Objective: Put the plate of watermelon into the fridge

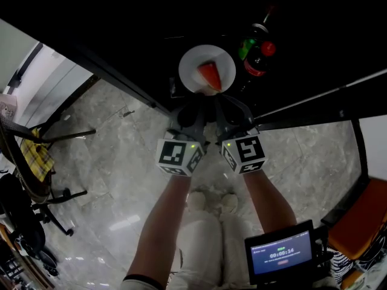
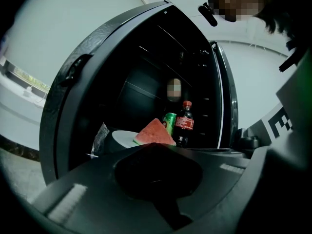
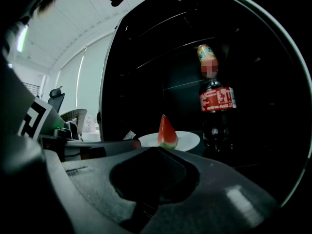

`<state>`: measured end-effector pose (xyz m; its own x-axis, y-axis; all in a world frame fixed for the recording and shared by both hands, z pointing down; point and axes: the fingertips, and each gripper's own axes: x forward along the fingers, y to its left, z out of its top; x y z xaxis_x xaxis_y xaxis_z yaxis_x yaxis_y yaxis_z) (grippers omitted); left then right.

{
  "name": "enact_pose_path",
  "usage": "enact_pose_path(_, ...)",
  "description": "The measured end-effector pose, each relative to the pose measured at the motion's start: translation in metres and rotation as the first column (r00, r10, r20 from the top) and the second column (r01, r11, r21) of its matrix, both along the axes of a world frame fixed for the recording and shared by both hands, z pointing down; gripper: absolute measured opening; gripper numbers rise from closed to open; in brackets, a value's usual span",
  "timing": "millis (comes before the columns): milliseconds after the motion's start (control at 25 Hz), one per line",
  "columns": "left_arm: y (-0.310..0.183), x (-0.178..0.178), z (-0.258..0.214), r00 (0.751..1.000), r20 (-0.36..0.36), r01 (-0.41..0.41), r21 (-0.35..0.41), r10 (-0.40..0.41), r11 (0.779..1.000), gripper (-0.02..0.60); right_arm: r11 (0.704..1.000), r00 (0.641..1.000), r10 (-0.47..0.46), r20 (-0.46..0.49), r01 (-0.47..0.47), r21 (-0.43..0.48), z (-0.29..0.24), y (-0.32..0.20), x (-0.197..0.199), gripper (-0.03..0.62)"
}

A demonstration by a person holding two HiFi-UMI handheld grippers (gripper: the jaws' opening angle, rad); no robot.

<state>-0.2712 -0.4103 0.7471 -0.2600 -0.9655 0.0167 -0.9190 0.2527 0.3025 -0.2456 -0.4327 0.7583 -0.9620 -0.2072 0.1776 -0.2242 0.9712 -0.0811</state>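
- Both claws sit just short of the plate (image 1: 192,58), on its near side. The left claw (image 2: 152,147) and the right claw (image 3: 156,151) each have their jaws pressed together with nothing between them.
- One wedge of watermelon (image 1: 210,75) stands upright on the plate. The plate lies inside the dark fridge (image 2: 73,87), apparently flat on a shelf, though the surface under it is too dark to read well.
- Beyond the plate and to its right in the head view, a cola bottle (image 1: 257,58) and a green can (image 1: 246,47) stand close by. The bottle looks near the rim but not touching it.
- Judging by this, the placing looks done and the step in hand is to clear out. Draw both claws straight back from the plate, level and together, so neither tip catches the near rim and drags it.
- Keep the jaws pressed together while backing off. Spread jaws would be wider and likelier to clip the plate or the fridge wall.
- If the plate needs to go deeper, nudge the near rim gently with both tips at once, aiming left of the bottle. An off-centre push could turn the plate into the bottle.
- Go slowly near the plate: the wedge stands on a narrow edge and would likely topple at a jolt.
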Motion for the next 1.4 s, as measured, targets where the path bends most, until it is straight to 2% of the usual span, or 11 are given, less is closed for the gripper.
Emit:
enact_pose_path(160,-0.006,-0.009,0.004,1.000,0.004,0.019,0.002,-0.019,1.000,0.000,1.000,1.000,-0.001,0.004,0.001,0.002,0.005,-0.005,-0.008,-0.005)
enact_pose_path(480,-0.013,-0.009,-0.001,1.000,-0.002,-0.007,0.033,0.007,0.999,0.000,1.000,1.000,0.013,-0.014,-0.013,0.007,0.003,-0.009,-0.022,-0.005)
enact_pose_path(760,-0.016,-0.006,-0.001,0.999,0.022,-0.028,0.014,0.028,1.000,0.000,0.999,1.000,0.021,-0.022,-0.021,0.028,0.002,-0.009,-0.023,-0.005)
enact_pose_path(1000,-0.011,0.007,-0.006,0.998,0.021,-0.051,-0.002,0.051,0.999,0.000,0.998,0.999,0.006,-0.034,-0.004,0.061,-0.001,-0.003,-0.012,-0.005)
enact_pose_path(1400,0.011,0.042,-0.042,0.998,-0.016,-0.059,-0.027,0.058,0.998,0.000,0.999,0.998,0.009,-0.068,-0.005,0.048,-0.033,0.019,0.024,-0.005)
